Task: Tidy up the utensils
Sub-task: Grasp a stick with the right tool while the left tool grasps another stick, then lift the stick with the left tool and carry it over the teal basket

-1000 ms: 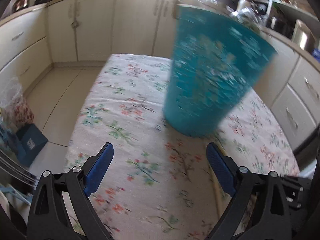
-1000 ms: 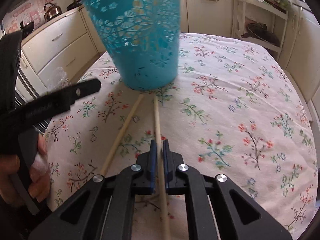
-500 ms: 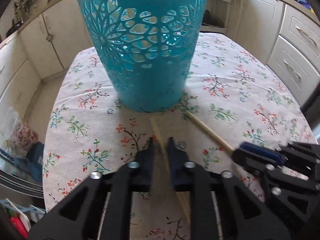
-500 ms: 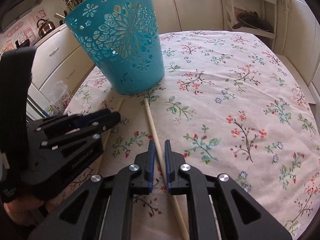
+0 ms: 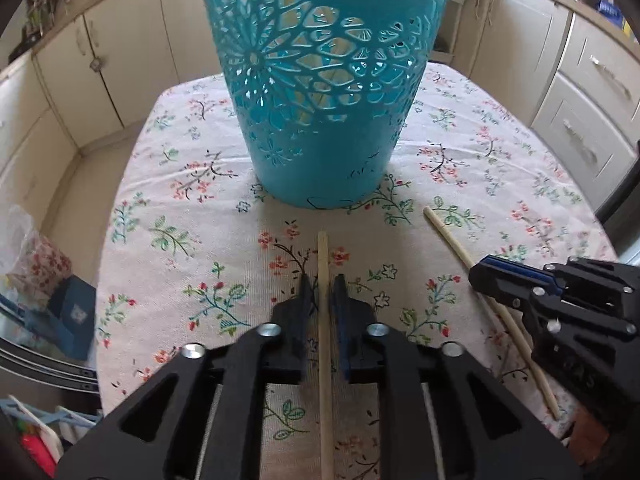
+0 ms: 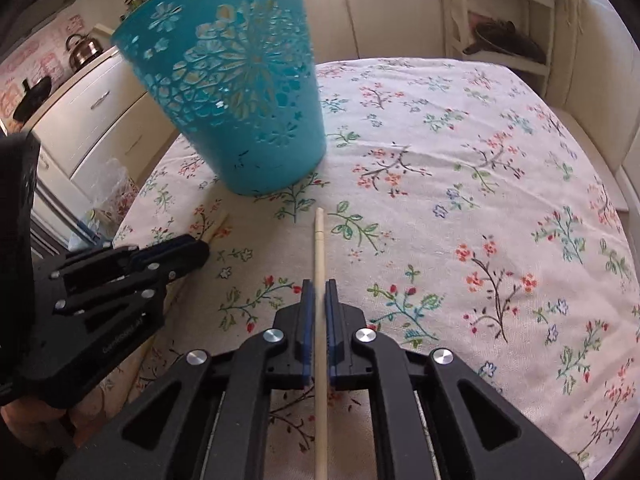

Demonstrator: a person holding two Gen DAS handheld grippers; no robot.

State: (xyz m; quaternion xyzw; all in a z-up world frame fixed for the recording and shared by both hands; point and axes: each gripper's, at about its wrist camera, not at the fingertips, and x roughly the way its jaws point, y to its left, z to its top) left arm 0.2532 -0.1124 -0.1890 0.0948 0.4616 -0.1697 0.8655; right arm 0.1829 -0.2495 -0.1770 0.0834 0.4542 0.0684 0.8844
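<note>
A teal cut-out plastic basket (image 5: 320,100) (image 6: 240,100) stands upright on the floral tablecloth. Two pale wooden chopsticks lie in front of it. One chopstick (image 5: 323,252) runs between the fingers of my left gripper (image 5: 322,280); the jaws are opening, and a thin gap shows on each side of the stick. The other chopstick (image 6: 319,240) (image 5: 448,236) sits in my right gripper (image 6: 319,284), whose jaws are closing with the pads against the stick. Each gripper appears in the other's view: the right gripper (image 5: 486,274) and the left gripper (image 6: 196,248).
The floral tablecloth (image 5: 160,280) covers the whole table. Cream kitchen cabinets (image 5: 592,92) ring the table on all sides. A plastic bag (image 5: 36,256) and a blue box sit on the floor to the left. A shelf with a dark pan (image 6: 504,40) stands behind the table.
My left gripper swung in from wide open, closed around the left chopstick, then eased its jaws slightly apart. The basket looms closer. The right gripper stayed on its chopstick.
</note>
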